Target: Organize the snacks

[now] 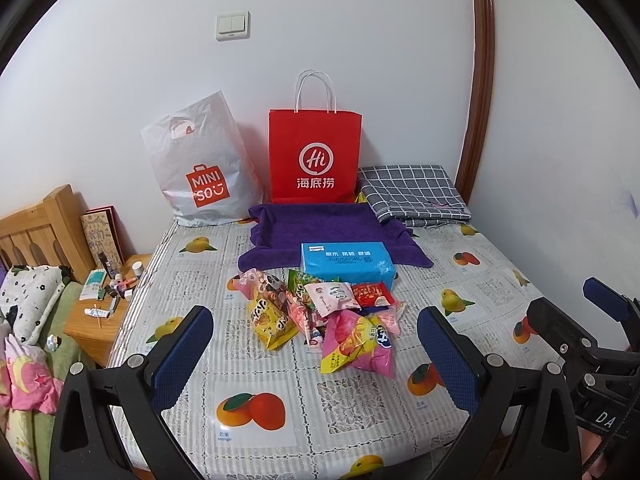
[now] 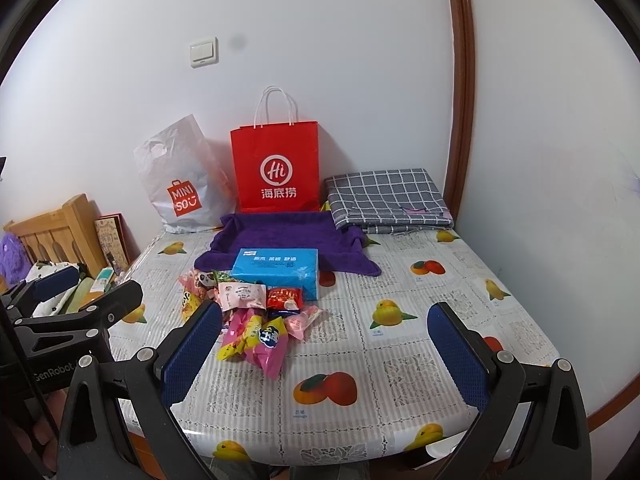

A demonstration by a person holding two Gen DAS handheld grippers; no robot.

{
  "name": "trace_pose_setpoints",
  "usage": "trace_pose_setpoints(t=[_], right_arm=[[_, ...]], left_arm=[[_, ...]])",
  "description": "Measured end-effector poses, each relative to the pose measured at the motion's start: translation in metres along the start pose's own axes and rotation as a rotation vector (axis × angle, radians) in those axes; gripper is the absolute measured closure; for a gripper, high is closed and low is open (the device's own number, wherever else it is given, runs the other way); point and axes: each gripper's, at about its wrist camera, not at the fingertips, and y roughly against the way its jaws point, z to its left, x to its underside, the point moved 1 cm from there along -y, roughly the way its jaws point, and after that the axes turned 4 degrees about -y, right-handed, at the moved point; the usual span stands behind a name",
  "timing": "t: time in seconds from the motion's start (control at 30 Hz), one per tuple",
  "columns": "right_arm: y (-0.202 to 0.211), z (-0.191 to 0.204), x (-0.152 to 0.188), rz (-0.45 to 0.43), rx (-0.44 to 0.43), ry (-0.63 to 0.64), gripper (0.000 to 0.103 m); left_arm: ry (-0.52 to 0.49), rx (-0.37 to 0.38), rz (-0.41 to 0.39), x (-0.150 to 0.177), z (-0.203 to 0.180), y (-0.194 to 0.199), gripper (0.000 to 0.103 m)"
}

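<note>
A heap of snack packets [image 1: 320,312] [image 2: 256,312] lies in the middle of a table with a fruit-print cover [image 1: 280,396] [image 2: 384,352]. The heap holds yellow, pink, red and green bags. Just behind it rests a blue tissue pack [image 1: 347,261] [image 2: 278,267] on the front edge of a purple towel [image 1: 320,224] [image 2: 280,236]. My left gripper [image 1: 316,336] hangs open above the near part of the table, just short of the heap, holding nothing. My right gripper [image 2: 324,332] is also open and empty, its left finger overlapping the heap's left side in view.
A red paper bag [image 1: 315,156] [image 2: 278,168] and a white plastic shopping bag [image 1: 200,168] [image 2: 180,184] stand against the back wall. A folded grey checked cloth [image 1: 412,192] [image 2: 388,196] lies back right. A cluttered wooden nightstand [image 1: 100,312] and bedding sit left.
</note>
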Motion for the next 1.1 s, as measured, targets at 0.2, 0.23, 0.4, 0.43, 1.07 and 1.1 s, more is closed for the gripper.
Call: trace_pose_setpoints(t=[0.2,0.23,0.4,0.43,1.07,1.1], right_arm=[[-0.023,0.003,0.008,0.035,-0.027,-0.001,0.001],[-0.027,0.003,0.010,0.042,-0.027,-0.001,0.001],[-0.057,0.000,0.021,0.082,-0.010,-0.014,0.001],[-0.063,-0.002,0.023,0.089,-0.005,-0.018,0.002],[-0.191,0.033,0.066,0.336,-0.152,-0.099,0.005],[-0.196,0.035,0.067,0.345,-0.154,-0.113,0.006]], left_arm=[[-0.030,-0.042,0.054,0.009,0.009,-0.026,0.001],[-0.012,-0.031,0.047,0.011,0.011,-0.030,0.001],[0.037,-0.014,0.086,0.022,0.024,-0.057,0.001],[0.043,-0.013,0.097,0.024,0.026,-0.063,0.001],[0.183,-0.045,0.241,0.054,0.098,-0.159,0.001],[0.193,-0.043,0.241,0.055,0.102,-0.161,0.001]])
